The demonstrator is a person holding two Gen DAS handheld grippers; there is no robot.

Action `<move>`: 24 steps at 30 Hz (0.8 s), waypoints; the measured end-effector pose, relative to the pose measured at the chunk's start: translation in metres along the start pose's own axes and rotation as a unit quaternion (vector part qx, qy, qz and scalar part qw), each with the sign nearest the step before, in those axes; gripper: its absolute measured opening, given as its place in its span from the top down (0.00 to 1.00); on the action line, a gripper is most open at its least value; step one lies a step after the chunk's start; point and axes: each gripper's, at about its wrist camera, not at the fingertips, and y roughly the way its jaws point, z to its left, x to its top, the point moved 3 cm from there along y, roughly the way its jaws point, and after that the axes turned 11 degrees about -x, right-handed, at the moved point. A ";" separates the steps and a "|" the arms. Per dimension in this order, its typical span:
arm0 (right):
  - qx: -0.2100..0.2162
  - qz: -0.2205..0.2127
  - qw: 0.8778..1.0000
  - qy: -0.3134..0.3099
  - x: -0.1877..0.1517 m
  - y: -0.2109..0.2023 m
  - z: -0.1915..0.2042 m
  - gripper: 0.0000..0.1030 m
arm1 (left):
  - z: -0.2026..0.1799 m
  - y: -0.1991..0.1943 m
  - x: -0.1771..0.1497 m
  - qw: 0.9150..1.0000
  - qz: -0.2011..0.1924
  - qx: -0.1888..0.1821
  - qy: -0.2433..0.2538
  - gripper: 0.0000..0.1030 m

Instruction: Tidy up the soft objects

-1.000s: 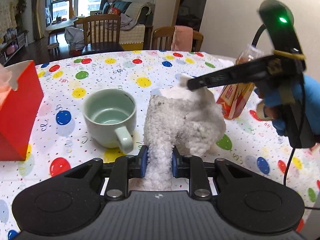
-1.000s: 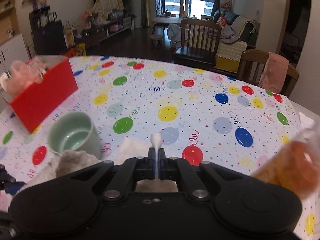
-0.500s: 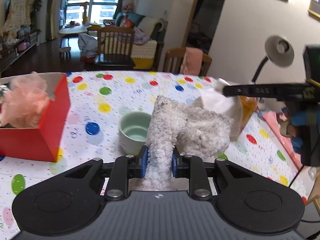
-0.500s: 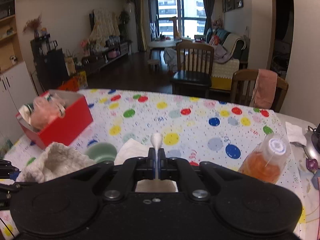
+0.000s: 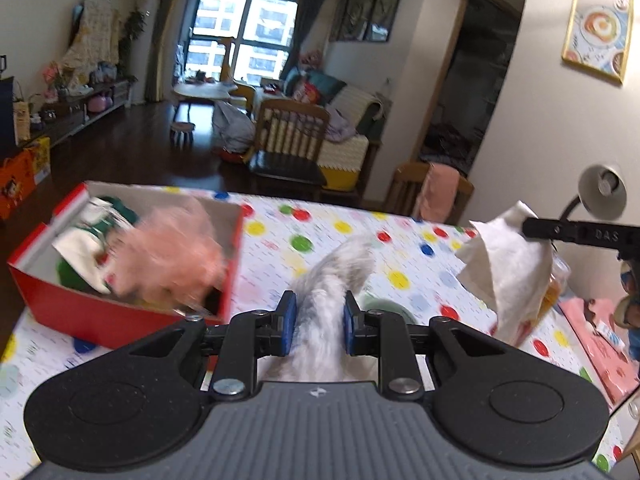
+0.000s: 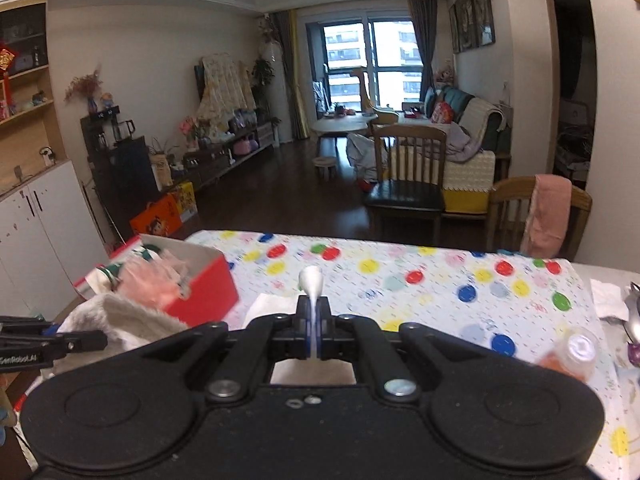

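Both loads are now lifted off the spotted counter (image 5: 404,240): my left claw (image 5: 316,322) clamps the fluffy grey-white sock (image 5: 332,280), my right claw (image 6: 313,330) pinches the white tissue (image 5: 508,264), probably bound for the red cardboard box (image 5: 100,312).

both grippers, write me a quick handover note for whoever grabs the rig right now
Left gripper: shut on the fluffy grey sock, held up off the table.
Right gripper: shut on a white tissue, also lifted clear of the table.
Red box: at the left side of the table, open, already holding a pink puff and green and white cloth items.
Also on the table: a green cup just behind the sock and a bottle of orange liquid near the right edge.
Done: both soft things picked up.
Left: probably carry sock and tissue over to the box and drop them in.
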 end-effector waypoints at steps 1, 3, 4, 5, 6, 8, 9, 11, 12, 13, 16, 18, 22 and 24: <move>0.001 -0.003 1.000 -0.002 0.003 0.001 0.008 0.99 | 0.008 -0.003 0.005 1.000 -0.005 0.000 0.000 0.78; 0.006 -0.006 1.000 -0.004 0.009 0.003 0.024 0.99 | 0.021 -0.008 0.013 1.000 -0.012 0.005 0.005 0.78; 0.009 -0.006 1.000 -0.005 0.012 0.005 0.032 0.99 | 0.029 -0.011 0.018 1.000 -0.016 0.005 0.008 0.78; 0.011 -0.007 1.000 -0.006 0.014 0.007 0.040 0.99 | 0.035 -0.013 0.022 1.000 -0.019 0.007 0.011 0.78; 0.014 -0.007 1.000 -0.006 0.017 0.009 0.048 0.99 | 0.043 -0.016 0.026 1.000 -0.021 0.010 0.014 0.78; 0.018 -0.010 1.000 -0.009 0.023 0.014 0.065 0.99 | 0.060 -0.018 0.032 1.000 -0.015 0.011 0.021 0.78; 0.018 -0.012 1.000 -0.009 0.025 0.016 0.072 0.99 | 0.066 -0.016 0.033 1.000 0.002 0.002 0.027 0.78; 0.021 -0.013 1.000 -0.006 0.028 0.021 0.086 0.99 | 0.078 -0.011 0.029 0.999 0.032 -0.025 0.024 0.78; 0.020 -0.013 1.000 -0.005 0.028 0.022 0.092 0.99 | 0.081 -0.008 0.025 0.998 0.045 -0.038 0.023 0.78; 0.021 -0.011 1.000 -0.003 0.028 0.024 0.096 0.99 | 0.084 -0.006 0.021 0.997 0.057 -0.042 0.028 0.78; 0.021 -0.004 1.000 0.001 0.023 0.027 0.106 0.99 | 0.086 0.002 0.008 0.994 0.086 -0.042 0.047 0.78; 0.022 0.003 1.000 0.004 0.019 0.027 0.110 0.99 | 0.089 0.005 -0.004 0.993 0.098 -0.051 0.044 0.77; 0.017 0.010 1.000 0.006 0.011 0.023 0.112 0.99 | 0.089 0.017 -0.019 0.989 0.125 -0.061 0.041 0.77; 0.016 0.014 1.000 0.010 0.007 0.021 0.110 0.99 | 0.086 0.023 -0.028 0.987 0.137 -0.070 0.040 0.76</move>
